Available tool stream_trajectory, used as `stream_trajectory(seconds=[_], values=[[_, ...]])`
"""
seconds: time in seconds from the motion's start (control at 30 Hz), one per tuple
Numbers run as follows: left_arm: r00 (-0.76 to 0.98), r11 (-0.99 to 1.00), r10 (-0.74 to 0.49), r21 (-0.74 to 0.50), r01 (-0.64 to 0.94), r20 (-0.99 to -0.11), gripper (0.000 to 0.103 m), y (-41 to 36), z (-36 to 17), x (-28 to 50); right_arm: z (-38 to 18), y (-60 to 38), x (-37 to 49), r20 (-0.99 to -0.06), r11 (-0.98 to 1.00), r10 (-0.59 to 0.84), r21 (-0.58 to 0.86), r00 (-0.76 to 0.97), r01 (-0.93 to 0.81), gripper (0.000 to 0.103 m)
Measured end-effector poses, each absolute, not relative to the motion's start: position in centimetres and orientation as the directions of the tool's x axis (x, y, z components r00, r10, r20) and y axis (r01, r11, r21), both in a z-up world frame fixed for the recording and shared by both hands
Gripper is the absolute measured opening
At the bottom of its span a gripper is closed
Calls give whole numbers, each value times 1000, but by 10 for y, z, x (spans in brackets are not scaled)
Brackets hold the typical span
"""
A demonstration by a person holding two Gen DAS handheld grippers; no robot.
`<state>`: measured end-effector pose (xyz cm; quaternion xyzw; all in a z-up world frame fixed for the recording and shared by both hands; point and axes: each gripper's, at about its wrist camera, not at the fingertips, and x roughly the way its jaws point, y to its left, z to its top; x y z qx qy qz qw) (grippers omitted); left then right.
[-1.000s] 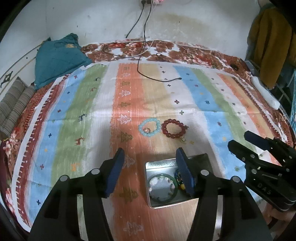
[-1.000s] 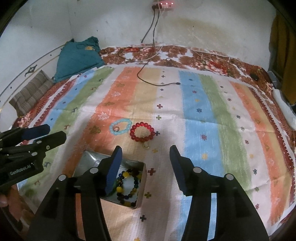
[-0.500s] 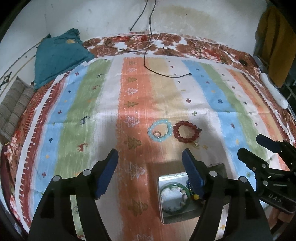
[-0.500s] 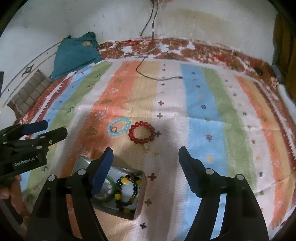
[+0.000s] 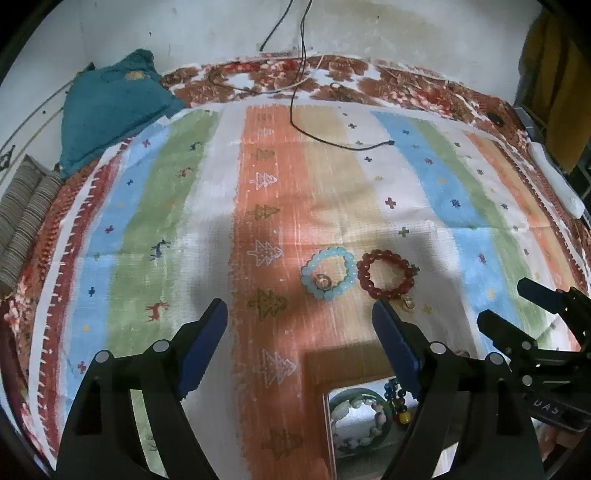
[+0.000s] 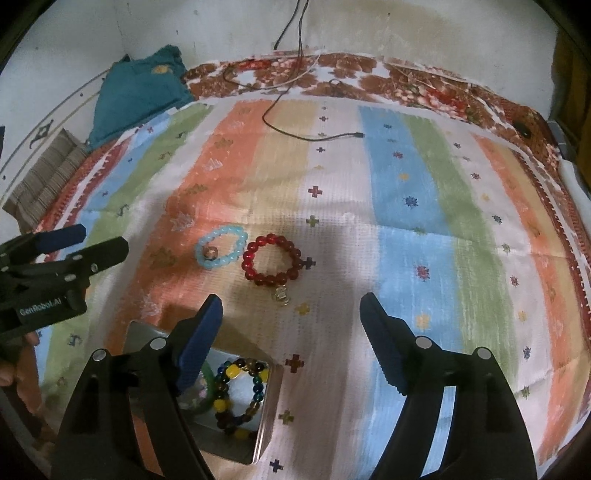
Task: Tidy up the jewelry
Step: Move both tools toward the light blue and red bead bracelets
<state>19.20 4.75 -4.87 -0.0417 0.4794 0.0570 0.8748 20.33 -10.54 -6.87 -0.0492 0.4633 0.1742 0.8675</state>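
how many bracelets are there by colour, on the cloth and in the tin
light blue bracelet, on the cloth: 1
red bracelet, on the cloth: 1
green bracelet, in the tin: 1
multicolour bracelet, in the tin: 1
total: 4

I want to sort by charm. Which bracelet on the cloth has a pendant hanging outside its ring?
The red bead bracelet; the light blue bracelet beside it keeps its charm inside.

A home bedroom is showing here: a bed (image 5: 388, 85) lying under a striped cloth (image 5: 332, 192), pillow (image 5: 110, 107) resting against the wall (image 5: 369, 26).
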Motion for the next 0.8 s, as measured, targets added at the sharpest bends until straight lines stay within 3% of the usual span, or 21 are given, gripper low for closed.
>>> stream_trajectory(seconds=[0.8], values=[[453, 992, 71, 16, -124, -889, 81, 58, -87, 242, -103, -89, 254, -869, 937, 202, 37, 452, -347, 77]])
